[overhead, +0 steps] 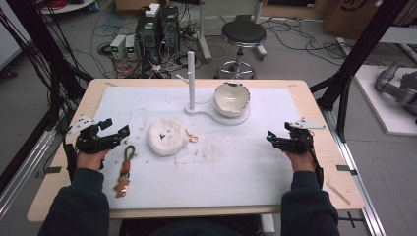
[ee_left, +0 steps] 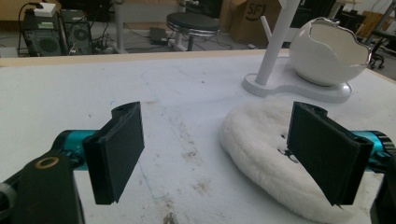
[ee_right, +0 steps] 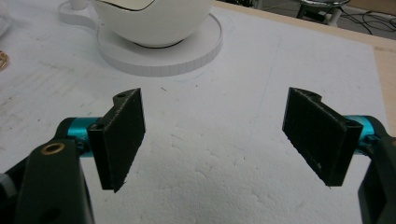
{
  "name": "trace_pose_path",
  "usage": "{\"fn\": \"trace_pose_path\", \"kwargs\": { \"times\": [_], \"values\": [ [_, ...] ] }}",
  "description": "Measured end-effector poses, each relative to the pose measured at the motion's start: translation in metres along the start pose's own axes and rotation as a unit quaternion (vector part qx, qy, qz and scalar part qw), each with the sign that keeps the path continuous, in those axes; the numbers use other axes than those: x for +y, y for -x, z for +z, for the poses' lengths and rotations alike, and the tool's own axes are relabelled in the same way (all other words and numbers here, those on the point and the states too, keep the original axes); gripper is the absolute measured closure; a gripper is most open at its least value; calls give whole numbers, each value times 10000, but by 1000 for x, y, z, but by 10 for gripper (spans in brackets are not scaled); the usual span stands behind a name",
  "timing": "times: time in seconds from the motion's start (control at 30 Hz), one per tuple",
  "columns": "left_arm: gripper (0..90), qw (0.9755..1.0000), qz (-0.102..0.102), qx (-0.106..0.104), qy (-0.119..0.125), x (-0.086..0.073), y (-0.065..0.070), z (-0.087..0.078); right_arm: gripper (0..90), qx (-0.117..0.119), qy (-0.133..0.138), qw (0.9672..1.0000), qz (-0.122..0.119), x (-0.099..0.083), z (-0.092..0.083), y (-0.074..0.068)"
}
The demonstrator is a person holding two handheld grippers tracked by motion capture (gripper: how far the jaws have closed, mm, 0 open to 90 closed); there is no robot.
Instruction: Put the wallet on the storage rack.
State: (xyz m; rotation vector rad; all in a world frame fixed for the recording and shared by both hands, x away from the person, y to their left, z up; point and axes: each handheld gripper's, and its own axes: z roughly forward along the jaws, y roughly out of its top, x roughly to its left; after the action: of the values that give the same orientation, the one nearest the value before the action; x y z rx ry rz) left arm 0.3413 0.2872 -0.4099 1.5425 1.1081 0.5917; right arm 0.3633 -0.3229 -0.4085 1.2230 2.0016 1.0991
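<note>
My left gripper (overhead: 120,132) rests at the table's left side, jaws open and empty; the same left gripper (ee_left: 219,154) points toward a white fluffy pad (ee_left: 275,158). That fluffy pad (overhead: 166,136) lies left of centre. A braided keychain (overhead: 125,169) with a small brown charm lies just in front of my left hand. A small orange ring (overhead: 192,137) sits beside the pad. My right gripper (overhead: 271,136) is at the right side, open and empty; this right gripper (ee_right: 215,135) faces a white eggshell-shaped bowl (ee_right: 152,18).
The eggshell bowl (overhead: 231,98) sits on a white stand base (overhead: 204,112) with an upright white post (overhead: 191,78) at the back centre. A white foam mat (overhead: 236,167) covers the wooden table. A stool (overhead: 243,34) and computers stand on the floor beyond.
</note>
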Motion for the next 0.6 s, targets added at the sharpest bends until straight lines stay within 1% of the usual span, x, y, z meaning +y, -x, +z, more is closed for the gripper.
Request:
{"fn": "trace_pose_path", "kwargs": {
  "times": [0.1,0.2,0.23,0.37,0.4,0.43,0.5,0.53,0.6],
  "values": [
    [192,9999,-13,-89,-108,-1,3,4,215,13,-22,10000,-3,-1,1,0],
    [192,9997,16,-149,-173,-1,7,7,215,23,-46,10000,8,-2,2,0],
    [192,9996,36,-198,-210,-1,10,11,216,20,-50,10000,16,-2,2,0],
    [193,9994,-54,-275,-225,3,16,21,215,64,-43,9999,64,-4,2,-1],
    [193,9990,-47,-350,-288,4,18,25,216,88,-37,9999,87,-4,2,-2],
    [192,9984,-51,-407,-391,5,21,29,215,81,-44,9999,58,-4,2,-2],
    [218,9963,-3,-578,-630,3,28,39,216,92,-54,9999,45,-4,3,-3],
    [233,9956,62,-606,-718,2,32,43,216,99,-54,9999,20,-4,2,-3],
    [233,9934,168,-598,-962,-2,38,52,216,108,-41,9999,4,-5,1,-4]
  ]
}}
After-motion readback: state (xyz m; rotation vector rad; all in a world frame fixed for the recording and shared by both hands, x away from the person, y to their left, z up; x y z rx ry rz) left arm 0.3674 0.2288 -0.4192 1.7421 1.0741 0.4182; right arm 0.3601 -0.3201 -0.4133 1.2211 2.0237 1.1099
